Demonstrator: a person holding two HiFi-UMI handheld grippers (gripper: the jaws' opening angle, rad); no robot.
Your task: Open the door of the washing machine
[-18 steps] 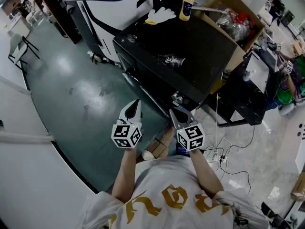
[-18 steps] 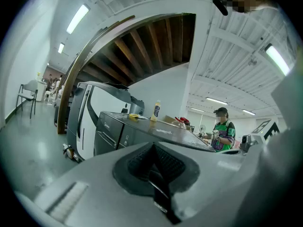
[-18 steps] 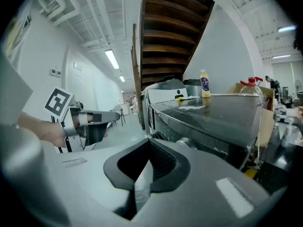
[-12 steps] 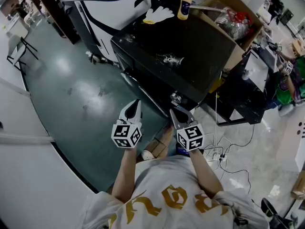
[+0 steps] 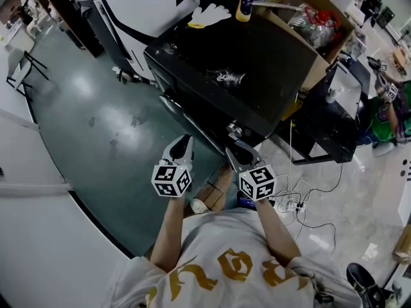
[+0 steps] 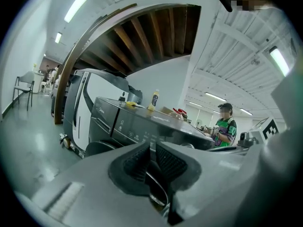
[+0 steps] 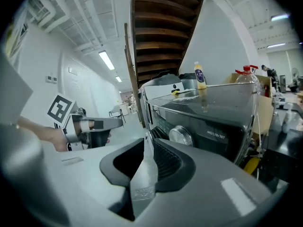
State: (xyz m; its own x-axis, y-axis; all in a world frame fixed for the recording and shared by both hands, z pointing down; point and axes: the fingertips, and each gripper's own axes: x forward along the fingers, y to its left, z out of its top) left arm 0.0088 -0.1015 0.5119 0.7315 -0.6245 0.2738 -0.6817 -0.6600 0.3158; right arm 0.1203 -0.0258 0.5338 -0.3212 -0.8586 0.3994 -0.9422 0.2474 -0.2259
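The black washing machine (image 5: 257, 63) stands in front of me, its front facing lower left in the head view. Its round door (image 5: 182, 115) is closed against the front, and a silver knob (image 5: 235, 132) sits on the control panel. My left gripper (image 5: 182, 147) hovers just short of the door, jaws shut on nothing. My right gripper (image 5: 237, 151) is beside it, under the knob, also shut and empty. In the left gripper view the control panel (image 6: 128, 124) and door rim (image 6: 102, 148) lie beyond the shut pads (image 6: 142, 162). The right gripper view shows the knob (image 7: 180, 135) close ahead.
A yellow bottle (image 5: 244, 0) and white gloves (image 5: 209, 17) lie on the machine's top. A cardboard box (image 5: 314, 24) and a black desk (image 5: 327, 127) stand to its right, a white appliance (image 5: 148, 11) behind it. Cables (image 5: 295, 204) cross the floor. A person in green (image 5: 385, 108) is far right.
Both grippers hold nearly the same place in front of the machine and stay shut. The head view has shifted a little, so the machine sits slightly higher in the frame.
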